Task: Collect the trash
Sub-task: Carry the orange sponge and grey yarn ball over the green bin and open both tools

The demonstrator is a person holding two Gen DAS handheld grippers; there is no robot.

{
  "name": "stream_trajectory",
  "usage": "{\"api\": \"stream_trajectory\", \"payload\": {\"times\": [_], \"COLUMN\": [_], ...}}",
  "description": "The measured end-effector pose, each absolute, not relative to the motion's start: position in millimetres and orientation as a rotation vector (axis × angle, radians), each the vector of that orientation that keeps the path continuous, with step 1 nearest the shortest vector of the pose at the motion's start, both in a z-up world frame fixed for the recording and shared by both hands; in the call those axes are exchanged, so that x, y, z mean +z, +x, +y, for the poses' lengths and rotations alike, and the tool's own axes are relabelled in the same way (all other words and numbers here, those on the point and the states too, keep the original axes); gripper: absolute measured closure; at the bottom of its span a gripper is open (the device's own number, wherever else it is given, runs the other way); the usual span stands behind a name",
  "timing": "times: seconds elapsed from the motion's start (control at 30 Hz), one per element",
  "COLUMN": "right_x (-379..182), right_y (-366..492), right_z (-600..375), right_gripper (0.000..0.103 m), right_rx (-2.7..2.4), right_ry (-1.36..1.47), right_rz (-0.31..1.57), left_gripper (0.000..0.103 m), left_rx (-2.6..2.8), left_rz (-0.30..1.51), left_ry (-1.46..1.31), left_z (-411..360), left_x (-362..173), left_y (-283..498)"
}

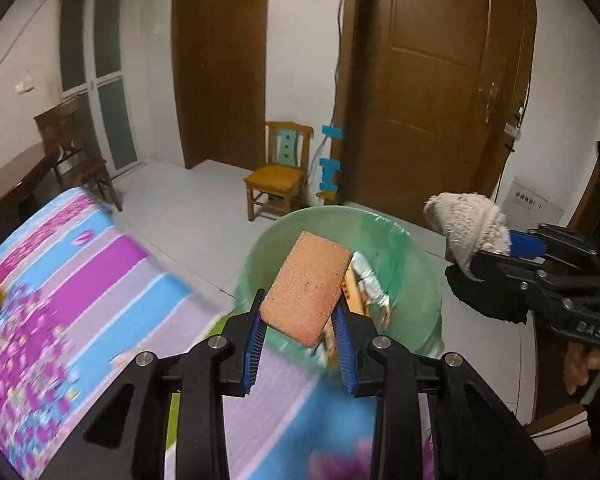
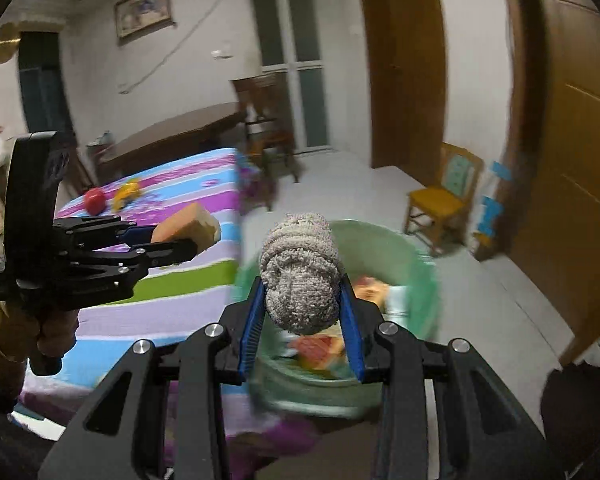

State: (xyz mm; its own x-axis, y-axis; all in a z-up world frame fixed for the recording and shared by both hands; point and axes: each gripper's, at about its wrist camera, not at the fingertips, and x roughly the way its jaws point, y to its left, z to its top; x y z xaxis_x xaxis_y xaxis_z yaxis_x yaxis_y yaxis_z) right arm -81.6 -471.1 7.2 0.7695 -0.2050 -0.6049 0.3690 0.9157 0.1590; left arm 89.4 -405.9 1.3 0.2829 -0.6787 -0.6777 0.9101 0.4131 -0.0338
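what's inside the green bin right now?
Green bin holds a light crumpled wrapper and orange-yellow packaging. The sponge and rolled cloth, each clamped in a claw, cover the rest; the bottom is hidden.

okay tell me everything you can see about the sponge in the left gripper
The sponge is a flat rectangular block, orange with a rough speckled face and a paler yellowish layer behind it, seen from the right wrist. It looks dry and whole. It stands tilted, clamped at its lower end between the blue pads of the left gripper, sticking out above the green bin. Nothing else touches it.
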Motion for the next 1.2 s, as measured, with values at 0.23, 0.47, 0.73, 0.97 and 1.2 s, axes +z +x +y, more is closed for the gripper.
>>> {"api": "stream_trajectory", "payload": {"times": [0.23,0.47,0.73,0.97,1.2], "right_x": [-5,-9,-17,-19,-23], "right_y": [-70,-67,-61,-45,-48], "right_z": [-506,-506,-512,-511,-517], "right_gripper": [0.069,0.069,0.069,0.060,0.056], "right_rx": [-0.360,-0.350,-0.342,-0.338,-0.349], "right_ry": [0.295,0.270,0.282,0.247,0.281], "right_rz": [0.659,0.666,0.686,0.725,0.717], "left_gripper": [0.070,0.070,0.070,0.060,0.038], "left_rx": [-1.064,-1.019,-0.993,-0.976,-0.952], "left_rz": [0.669,0.665,0.646,0.646,0.642], "left_ry": [0.450,0.480,0.498,0.521,0.521], "left_z": [-480,-501,-492,-494,-489], "left_x": [-12,-31,-37,-42,-47], "left_y": [80,86,95,101,106]}}
